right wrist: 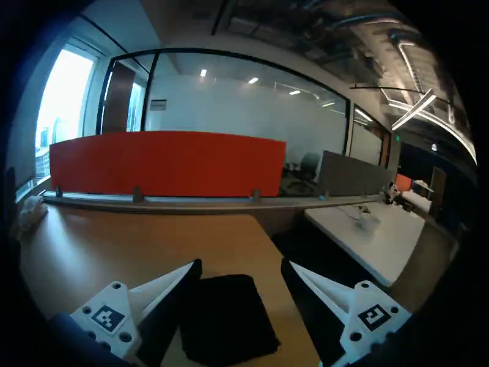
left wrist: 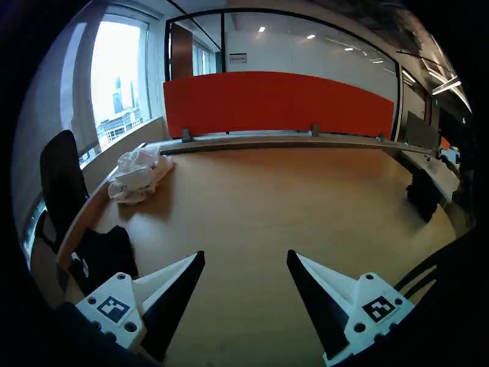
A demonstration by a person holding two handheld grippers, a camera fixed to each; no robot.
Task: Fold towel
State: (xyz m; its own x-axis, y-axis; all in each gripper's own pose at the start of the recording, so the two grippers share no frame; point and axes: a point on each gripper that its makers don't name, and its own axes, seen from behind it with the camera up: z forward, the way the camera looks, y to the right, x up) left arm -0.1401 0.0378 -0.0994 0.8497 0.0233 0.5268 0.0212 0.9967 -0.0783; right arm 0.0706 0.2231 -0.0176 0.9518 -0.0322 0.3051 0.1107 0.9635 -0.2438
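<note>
Now left gripper and right gripper spread fingers wide, gripping nothing.

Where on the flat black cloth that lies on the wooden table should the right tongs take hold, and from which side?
Probably a far corner of the flat black cloth, coming down from above. It lies flat on the light wooden table with no raised fold, so only a thin corner can be pinched. The open right tongs point over it.
</note>
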